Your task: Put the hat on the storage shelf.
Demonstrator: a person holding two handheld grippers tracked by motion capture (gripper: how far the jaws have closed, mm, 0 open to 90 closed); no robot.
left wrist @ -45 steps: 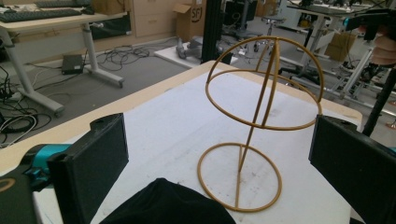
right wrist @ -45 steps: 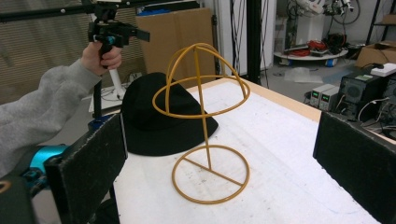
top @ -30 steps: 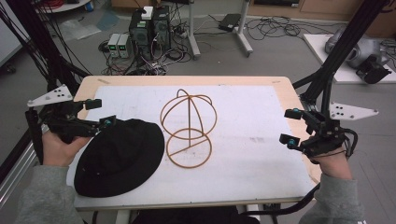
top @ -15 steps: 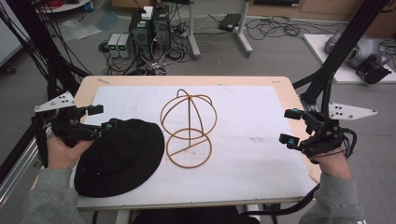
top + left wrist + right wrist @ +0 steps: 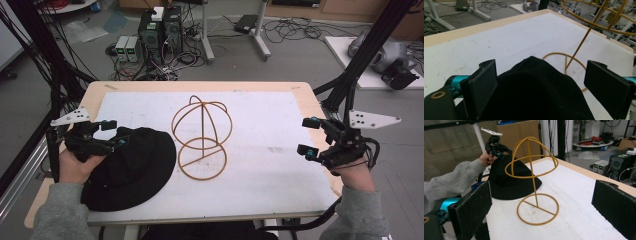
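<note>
**Hat at the table's left front**

The black hat lies flat, brim out, on the white mat, beside the wire stand. Left gripper straddles its crown, jaws open; right gripper hovers open. Cables and computers crowd the floor behind.

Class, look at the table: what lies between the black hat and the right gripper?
The wire hat stand stands between the black hat and the right gripper, then bare white table, seen in the high view.

The hat is matt black cloth (softly napped), the stand smooth golden wire, the table pale-wood-edged.
</note>
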